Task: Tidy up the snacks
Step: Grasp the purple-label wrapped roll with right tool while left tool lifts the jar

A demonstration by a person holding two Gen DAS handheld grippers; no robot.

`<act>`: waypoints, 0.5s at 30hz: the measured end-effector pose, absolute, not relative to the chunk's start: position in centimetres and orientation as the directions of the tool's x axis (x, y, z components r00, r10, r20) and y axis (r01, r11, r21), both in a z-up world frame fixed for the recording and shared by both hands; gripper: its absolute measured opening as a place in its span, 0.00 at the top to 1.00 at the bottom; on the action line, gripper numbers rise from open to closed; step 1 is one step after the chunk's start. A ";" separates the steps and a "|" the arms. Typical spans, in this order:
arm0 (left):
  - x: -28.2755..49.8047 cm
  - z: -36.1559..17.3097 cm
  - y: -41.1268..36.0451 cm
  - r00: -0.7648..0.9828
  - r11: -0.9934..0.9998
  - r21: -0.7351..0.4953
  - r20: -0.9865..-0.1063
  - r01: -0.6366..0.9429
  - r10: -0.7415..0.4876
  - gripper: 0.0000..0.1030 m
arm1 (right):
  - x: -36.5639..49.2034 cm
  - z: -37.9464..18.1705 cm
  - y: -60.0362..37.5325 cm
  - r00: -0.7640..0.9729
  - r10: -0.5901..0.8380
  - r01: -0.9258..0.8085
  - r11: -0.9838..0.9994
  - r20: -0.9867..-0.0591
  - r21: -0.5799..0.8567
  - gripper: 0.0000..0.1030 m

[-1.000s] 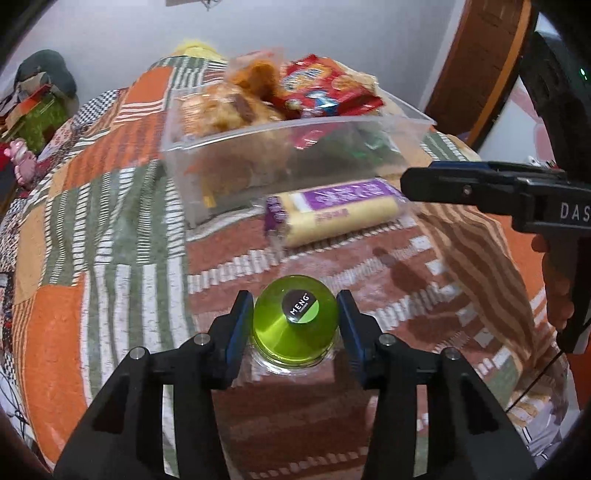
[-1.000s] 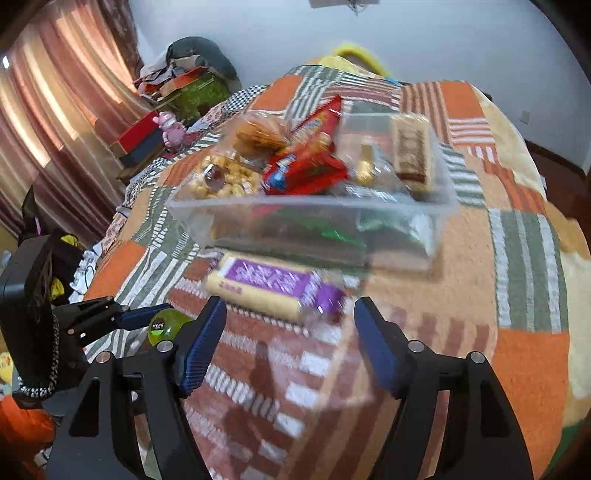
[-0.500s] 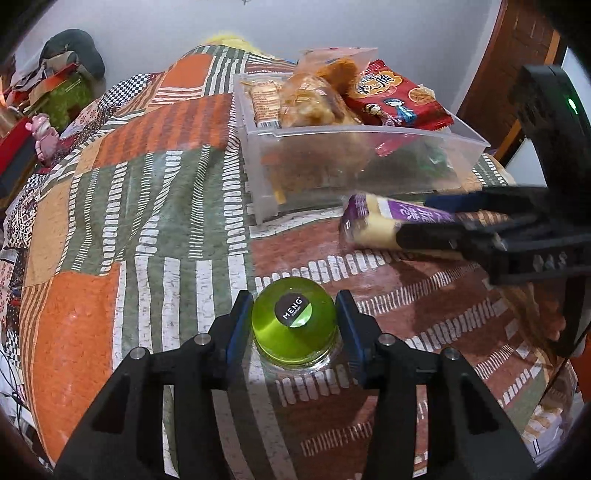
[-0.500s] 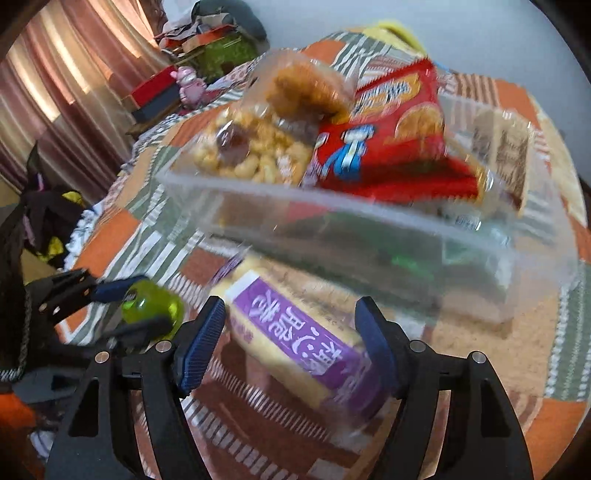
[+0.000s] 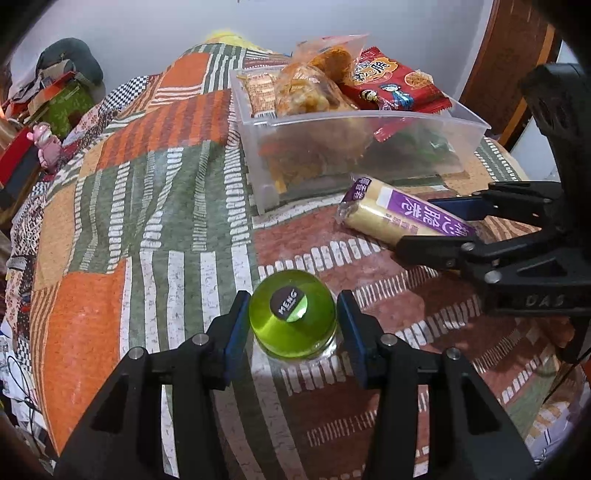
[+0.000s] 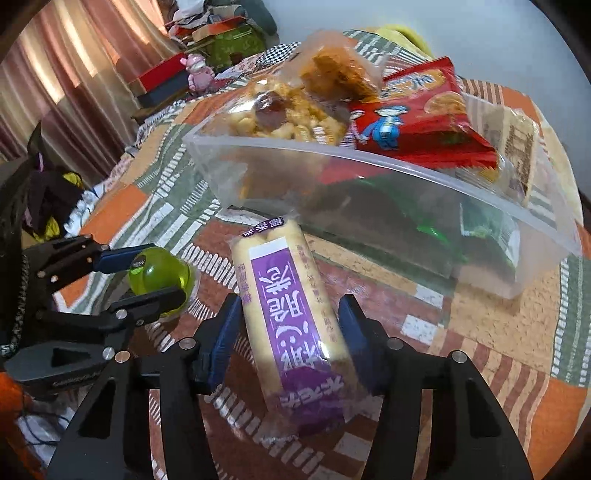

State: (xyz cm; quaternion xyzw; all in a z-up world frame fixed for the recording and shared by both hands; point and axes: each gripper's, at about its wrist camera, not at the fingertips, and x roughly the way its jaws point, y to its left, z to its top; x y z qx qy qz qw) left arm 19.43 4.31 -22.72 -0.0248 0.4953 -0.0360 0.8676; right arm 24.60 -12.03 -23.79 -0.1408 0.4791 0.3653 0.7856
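Snacks fill the clear bin [image 5: 369,155] on a patchwork quilt [image 5: 147,206], a red pack [image 6: 417,122] and bagged puffs [image 6: 280,114] heaped above its rim, while two items wait outside just in front: a purple-banded roll pack [image 6: 291,325] and a green-capped jar [image 5: 291,317]. The right gripper [image 6: 288,325], angled down, has just been closing, its jaws now against the roll's sides. The left gripper [image 5: 291,325], likewise tilted down, brackets the jar narrowly; contact cannot be told.

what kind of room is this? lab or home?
Likely a home bedroom: the snacks sit on a bed-like orange and green patchwork quilt, with pink pleated curtains and cluttered boxes and clothes by the wall.
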 end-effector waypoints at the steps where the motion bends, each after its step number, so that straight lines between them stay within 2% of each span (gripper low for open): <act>1: 19.3 -22.7 4.4 0.505 0.996 -0.086 -0.858 0.036 -0.092 0.54 | 24.5 -23.9 -11.8 0.281 0.432 -0.712 0.693 -0.857 0.115 0.51; 5: 18.8 -22.6 4.5 0.513 0.995 -0.091 -0.853 0.034 -0.096 0.55 | 24.1 -23.7 -11.7 0.296 0.432 -0.712 0.694 -0.852 0.105 0.58; 15: 18.1 -20.1 3.9 0.560 0.993 -0.102 -0.820 0.056 -0.116 0.55 | 23.0 -21.8 -14.6 0.344 0.466 -0.678 0.724 -0.815 0.127 0.58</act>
